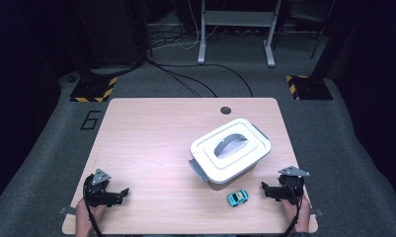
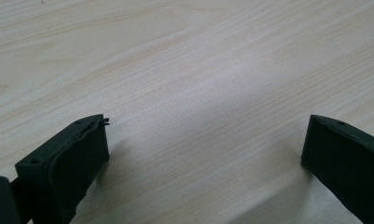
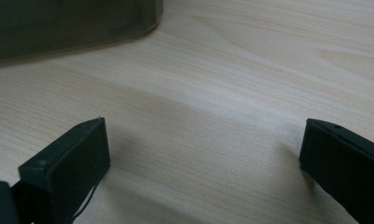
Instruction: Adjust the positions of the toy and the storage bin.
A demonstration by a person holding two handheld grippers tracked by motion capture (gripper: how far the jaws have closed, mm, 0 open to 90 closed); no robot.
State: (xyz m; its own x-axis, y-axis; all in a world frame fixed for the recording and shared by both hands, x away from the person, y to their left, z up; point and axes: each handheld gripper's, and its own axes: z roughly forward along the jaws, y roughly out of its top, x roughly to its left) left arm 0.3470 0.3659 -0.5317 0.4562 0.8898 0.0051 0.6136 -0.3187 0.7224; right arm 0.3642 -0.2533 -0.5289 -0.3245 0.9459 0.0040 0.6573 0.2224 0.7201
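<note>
Overhead, a pale wood-grain table (image 1: 151,148) with rounded corners and a small dark hole (image 1: 226,110) near its far edge stands on grey carpet (image 1: 47,143). Beyond it the room is dim: black cables (image 1: 195,79) trail across the floor, grey metal legs (image 1: 202,49) rise at the back, and yellow-and-black striped feet (image 1: 93,91) sit at both sides.

At the near left corner, the left gripper (image 1: 124,193) rests low on the table, its black jaws wide with bare wood between them. At the near right corner, the right gripper (image 1: 264,188) likewise has its jaws wide and holds nothing.

Just left of the right gripper lies a small glossy turquoise toy car (image 1: 238,197). Beyond the car, ahead and left of the right gripper, sits a smooth white plastic box (image 1: 230,155) with a stepped lid, grey handle and grey side clasps. The right gripper view catches the box's dark translucent wall (image 3: 72,23) ahead.
</note>
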